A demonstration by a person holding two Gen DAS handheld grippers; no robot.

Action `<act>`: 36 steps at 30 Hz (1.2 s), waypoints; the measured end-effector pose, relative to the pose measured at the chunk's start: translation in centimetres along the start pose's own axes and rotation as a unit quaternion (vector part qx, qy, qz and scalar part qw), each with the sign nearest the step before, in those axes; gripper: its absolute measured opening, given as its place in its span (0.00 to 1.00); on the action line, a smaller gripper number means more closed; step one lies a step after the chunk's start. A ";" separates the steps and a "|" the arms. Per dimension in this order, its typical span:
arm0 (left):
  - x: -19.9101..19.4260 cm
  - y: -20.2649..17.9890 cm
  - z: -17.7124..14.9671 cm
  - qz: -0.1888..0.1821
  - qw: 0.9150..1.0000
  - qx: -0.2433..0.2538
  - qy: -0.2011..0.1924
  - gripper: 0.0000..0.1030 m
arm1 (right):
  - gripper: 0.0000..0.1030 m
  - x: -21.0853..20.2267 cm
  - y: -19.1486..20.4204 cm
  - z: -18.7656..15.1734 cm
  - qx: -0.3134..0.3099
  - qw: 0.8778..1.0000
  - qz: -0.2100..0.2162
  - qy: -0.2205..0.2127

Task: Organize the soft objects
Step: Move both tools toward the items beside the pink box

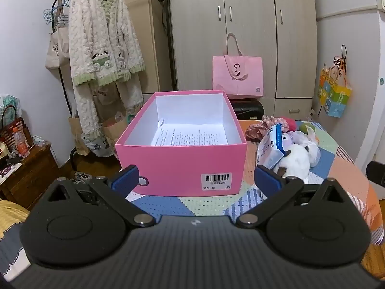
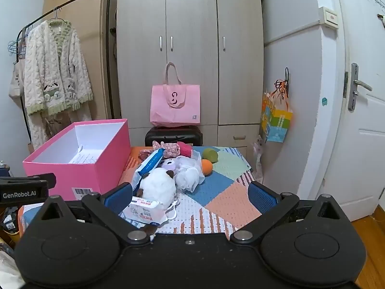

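An open pink box (image 1: 180, 163) stands on the patchwork mat (image 1: 168, 204), with only a printed sheet (image 1: 190, 137) inside. It also shows at the left of the right wrist view (image 2: 79, 168). To its right lies a pile of soft things: a white plush toy (image 2: 157, 187), a white mesh puff (image 2: 189, 175), tissue packs (image 2: 144, 210), floral fabric (image 2: 168, 149), a green ball (image 2: 209, 155) and an orange ball (image 2: 207, 167). My left gripper (image 1: 196, 178) is open and empty just before the box. My right gripper (image 2: 190, 198) is open and empty near the plush toy.
A pink tote bag (image 2: 175, 106) sits on a black case (image 2: 173, 134) before the wardrobe (image 2: 190, 48). A fleece robe (image 1: 103, 48) hangs on a rack at the left. A colourful bag (image 2: 276, 118) hangs by the door (image 2: 361, 120). A wooden side table (image 1: 26, 168) stands at the left.
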State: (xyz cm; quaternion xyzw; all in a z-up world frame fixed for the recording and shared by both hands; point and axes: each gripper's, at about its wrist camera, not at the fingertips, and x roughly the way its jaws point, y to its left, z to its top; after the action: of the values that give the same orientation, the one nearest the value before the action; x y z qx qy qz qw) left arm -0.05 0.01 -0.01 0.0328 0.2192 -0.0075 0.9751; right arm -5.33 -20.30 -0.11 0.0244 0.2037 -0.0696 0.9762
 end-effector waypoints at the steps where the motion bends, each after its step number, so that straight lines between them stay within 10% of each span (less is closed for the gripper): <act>1: 0.0 0.0 0.0 0.000 1.000 0.000 -0.001 1.00 | 1.00 0.0 0.0 0.1 0.000 1.000 0.000 0.000; 36: -0.5 -0.9 -1.6 -0.026 0.999 0.015 -0.015 1.00 | 1.00 -1.3 -1.2 -0.5 -0.006 1.000 0.000 -0.026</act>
State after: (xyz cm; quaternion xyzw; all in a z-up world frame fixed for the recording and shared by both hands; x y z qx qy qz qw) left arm -1.20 -0.73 -1.32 0.0417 0.2052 -0.0368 0.9771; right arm -6.89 -21.24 -0.09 0.0163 0.1783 -0.0691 0.9814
